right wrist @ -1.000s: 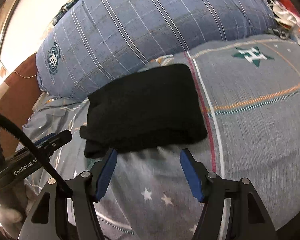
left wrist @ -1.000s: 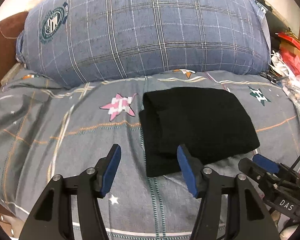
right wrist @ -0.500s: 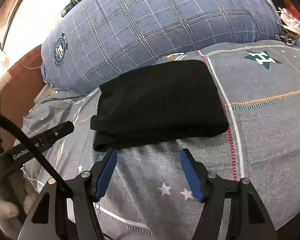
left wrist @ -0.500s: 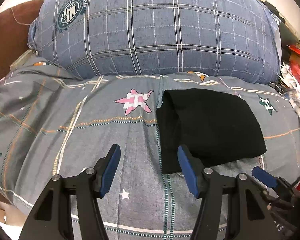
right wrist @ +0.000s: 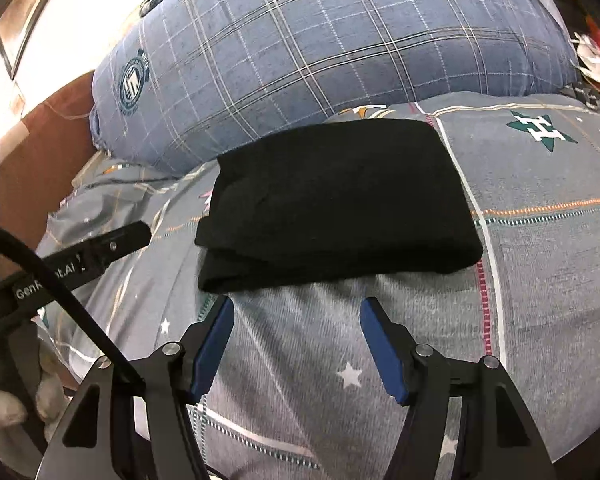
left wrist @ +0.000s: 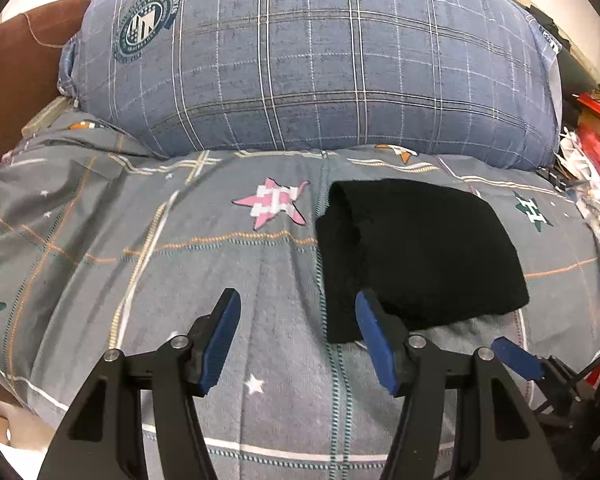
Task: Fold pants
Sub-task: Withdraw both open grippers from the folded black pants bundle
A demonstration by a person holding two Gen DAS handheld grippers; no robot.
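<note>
Pants (right wrist: 336,200), black soft knit, lie folded in a compact rectangle on the grey star-print bedsheet (left wrist: 220,280). Left gripper (left wrist: 296,340) and right gripper (right wrist: 296,344) hover just short of it, both spread and empty. Folding looks finished; next, maybe a neatening tug.

This is a home bedroom, seen from over a made bed. A grey cotton bedsheet (left wrist: 188,280) printed with stars and thin coloured grid lines covers the mattress, and a large blue-grey plaid pillow (left wrist: 320,64) bearing a round crest badge lies across its head. A brown padded headboard (left wrist: 16,72) rises behind the pillow at the left. At the right edge sits a jumble of red and white household clutter (left wrist: 592,152), piled beside the bed.
</note>
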